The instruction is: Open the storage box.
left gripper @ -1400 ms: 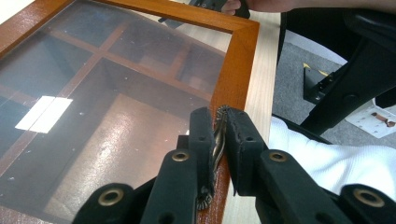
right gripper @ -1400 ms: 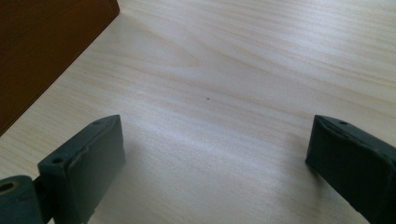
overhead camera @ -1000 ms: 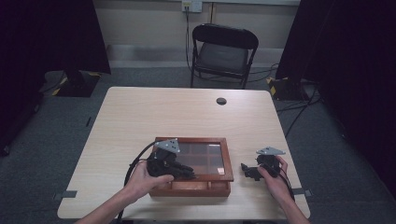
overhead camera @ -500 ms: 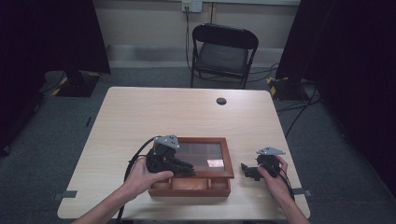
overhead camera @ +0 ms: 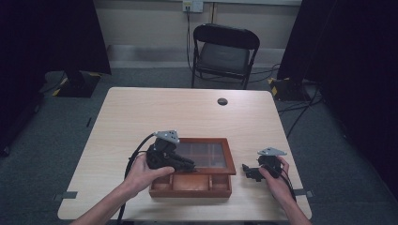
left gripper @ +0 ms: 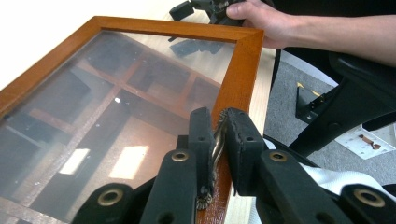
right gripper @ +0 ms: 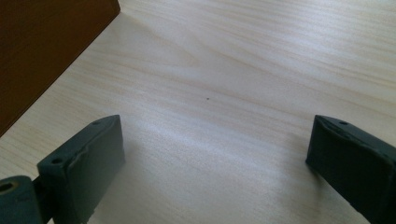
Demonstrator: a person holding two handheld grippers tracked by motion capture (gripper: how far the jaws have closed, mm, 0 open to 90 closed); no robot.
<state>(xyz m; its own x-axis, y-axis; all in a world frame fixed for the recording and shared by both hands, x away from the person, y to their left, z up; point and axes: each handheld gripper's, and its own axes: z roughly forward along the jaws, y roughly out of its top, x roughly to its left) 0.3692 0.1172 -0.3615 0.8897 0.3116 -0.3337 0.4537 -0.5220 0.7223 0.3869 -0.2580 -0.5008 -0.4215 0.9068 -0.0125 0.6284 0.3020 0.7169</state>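
A brown wooden box stands near the table's front edge, with its open compartments showing along the front. Its glass-paned lid is tilted up from the front. My left gripper is shut on the small metal latch at the lid's front frame, and in the left gripper view its jaws pinch that latch. My right gripper rests low over the table to the right of the box, open, with bare tabletop between its jaws. The box's side shows at the upper left there.
The light wood table has a small black round grommet near its far edge. A black folding chair stands beyond the table. Cables run across the grey floor at the right.
The lid's front edge has risen with my left gripper, uncovering the box's front compartments. The right gripper has stayed beside the box.
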